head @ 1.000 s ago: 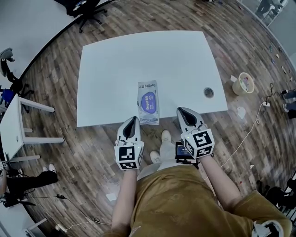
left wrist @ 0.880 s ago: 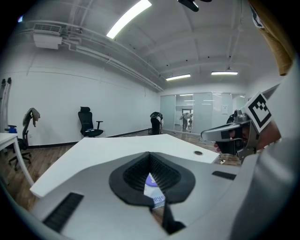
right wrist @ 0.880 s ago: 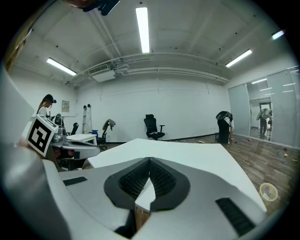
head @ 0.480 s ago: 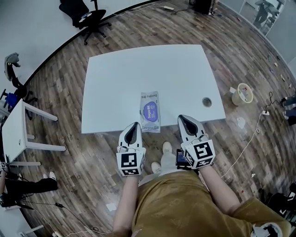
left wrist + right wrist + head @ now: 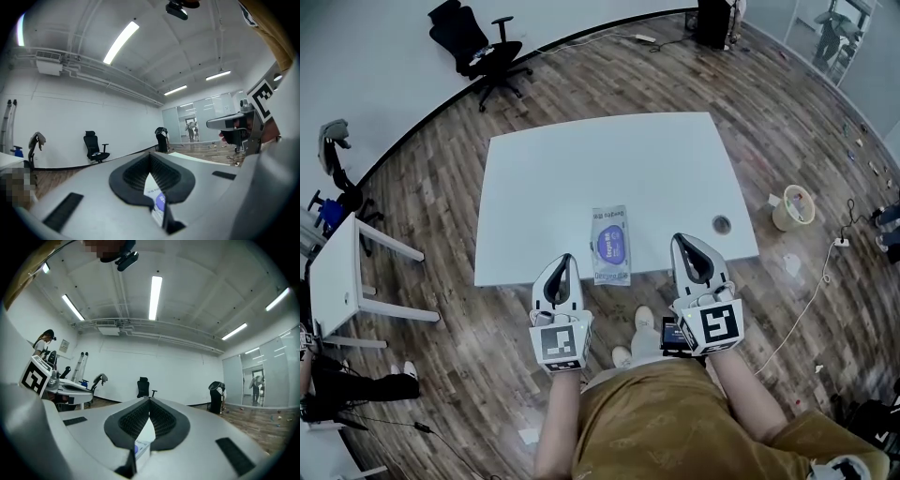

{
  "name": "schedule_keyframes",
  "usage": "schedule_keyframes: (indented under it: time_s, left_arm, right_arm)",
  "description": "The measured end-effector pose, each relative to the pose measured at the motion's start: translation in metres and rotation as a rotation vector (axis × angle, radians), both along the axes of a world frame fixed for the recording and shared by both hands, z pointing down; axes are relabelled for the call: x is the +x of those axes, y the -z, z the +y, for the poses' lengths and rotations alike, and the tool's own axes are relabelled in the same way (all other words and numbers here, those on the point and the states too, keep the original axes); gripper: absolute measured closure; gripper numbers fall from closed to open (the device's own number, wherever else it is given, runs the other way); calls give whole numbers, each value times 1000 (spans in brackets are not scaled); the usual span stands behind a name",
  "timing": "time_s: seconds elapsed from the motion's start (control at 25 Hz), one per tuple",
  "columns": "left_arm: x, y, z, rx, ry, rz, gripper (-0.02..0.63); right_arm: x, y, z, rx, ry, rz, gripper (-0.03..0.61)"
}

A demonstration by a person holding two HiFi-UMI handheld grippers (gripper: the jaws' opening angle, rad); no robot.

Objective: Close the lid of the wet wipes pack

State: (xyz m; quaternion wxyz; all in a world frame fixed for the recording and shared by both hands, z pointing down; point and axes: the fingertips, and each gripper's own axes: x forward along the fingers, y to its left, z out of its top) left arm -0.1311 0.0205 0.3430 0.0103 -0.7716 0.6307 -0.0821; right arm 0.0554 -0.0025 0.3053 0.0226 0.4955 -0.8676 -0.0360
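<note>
The wet wipes pack [image 5: 610,246] lies flat near the front edge of the white table [image 5: 609,169], and its purple oval lid looks flat on top. My left gripper [image 5: 562,260] is held at the table's front edge, just left of the pack, with its jaws shut and empty. On the pack's right, my right gripper [image 5: 685,240] is also shut on nothing. Neither touches the pack. In the left gripper view the pack [image 5: 158,202] shows as a sliver below the closed left gripper [image 5: 150,157]. The right gripper view shows the pack [image 5: 142,444] below the right gripper [image 5: 150,401].
A round cable hole [image 5: 721,224] sits at the table's front right. On the wooden floor are a tape roll [image 5: 794,207] and cables at right. A black office chair [image 5: 478,42] stands at the back, and another white table [image 5: 337,272] at left. The person's shoes [image 5: 642,319] are below the table edge.
Both grippers have drawn back from the pack toward the person's body, still shut. The head camera has shifted, so the table sits lower in view. The pack has not moved.
</note>
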Motion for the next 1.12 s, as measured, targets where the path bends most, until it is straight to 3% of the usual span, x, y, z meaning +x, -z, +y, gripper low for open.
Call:
schedule_keyframes:
  time_s: [0.36,1.12]
  left_arm:
    - [1,47,5,101,-8,9,618]
    - [2,52,9,115,-12,20,618]
  right_arm:
    - [1,26,-1,39,-20,-26,572]
    - [-1,22,5,21,-4,-17,572]
